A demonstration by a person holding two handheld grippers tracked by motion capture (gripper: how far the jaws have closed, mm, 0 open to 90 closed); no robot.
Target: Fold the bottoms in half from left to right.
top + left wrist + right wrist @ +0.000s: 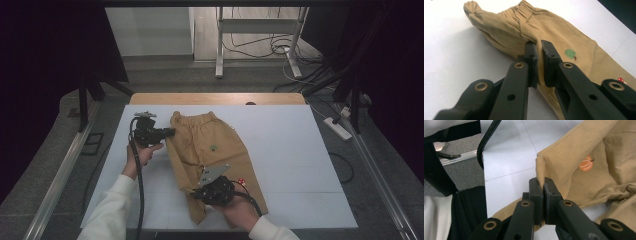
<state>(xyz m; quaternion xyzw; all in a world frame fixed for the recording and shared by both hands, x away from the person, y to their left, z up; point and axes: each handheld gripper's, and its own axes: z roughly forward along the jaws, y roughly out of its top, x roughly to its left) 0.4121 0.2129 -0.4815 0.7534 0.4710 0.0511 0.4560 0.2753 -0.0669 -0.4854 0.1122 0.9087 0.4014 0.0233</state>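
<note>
My left claw (538, 45) nipping tan trousers (215, 150) near waistband, small gap between jaws; right claw (543, 182) clamped tight on leg fold, near edge of surface (295, 150)

Bright tabletop, dark surroundings, blurred foreground

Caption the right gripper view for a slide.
Right gripper shut on a folded edge of the tan trousers, beside an embroidered orange pumpkin, above the white table.

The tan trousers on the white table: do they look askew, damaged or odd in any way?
No damage is visible. The tan trousers lie diagonally and rumpled, one leg folded over. The right hand-held gripper pinches a lifted fabric edge; the left hand-held gripper grips the side near the waistband.
</note>
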